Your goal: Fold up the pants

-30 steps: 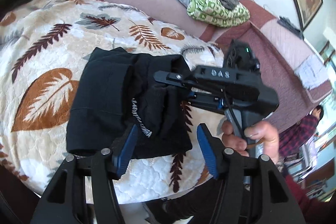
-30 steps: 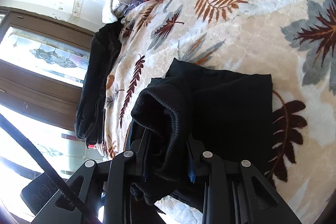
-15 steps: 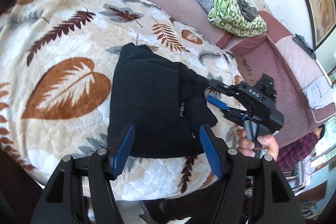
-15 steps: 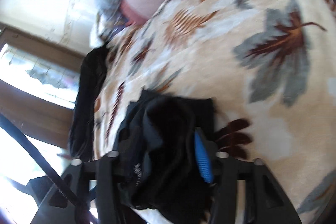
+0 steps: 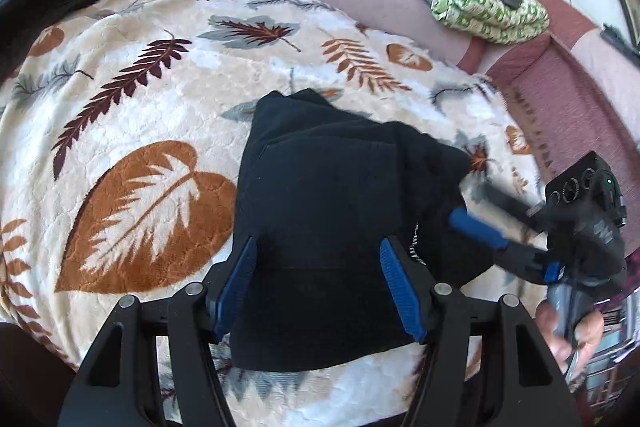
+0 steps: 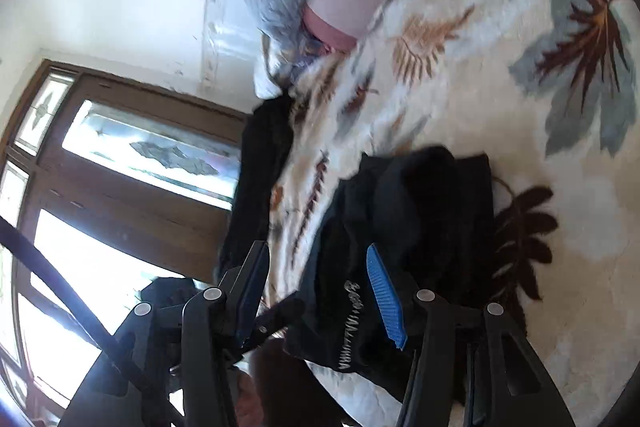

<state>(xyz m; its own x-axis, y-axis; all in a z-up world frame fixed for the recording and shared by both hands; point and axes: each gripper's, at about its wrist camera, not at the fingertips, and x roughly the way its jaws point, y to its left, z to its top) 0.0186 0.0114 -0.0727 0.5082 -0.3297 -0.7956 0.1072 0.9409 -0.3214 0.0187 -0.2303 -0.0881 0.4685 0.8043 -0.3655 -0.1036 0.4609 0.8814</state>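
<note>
My right claw [image 6: 320,291] has let go of the pants [image 5: 340,219], its jaws closing empty; my left claw [image 5: 316,283] hovers apart above, readying another fold.

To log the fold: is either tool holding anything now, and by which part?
Nothing is held. The folded black fabric pants lie on the leaf-patterned blanket; the left tool is open and the right tool's jaws are closing, gripping nothing.

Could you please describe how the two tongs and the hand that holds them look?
Both tongs are black plastic with round silver pivot bolts and ribbed blue pads on the fingers. The left tongs show wide triangular arms. The right tongs have a boxy black body with a small green light; a bare hand is at their handle. A thin black cable crosses the right wrist view.
</note>
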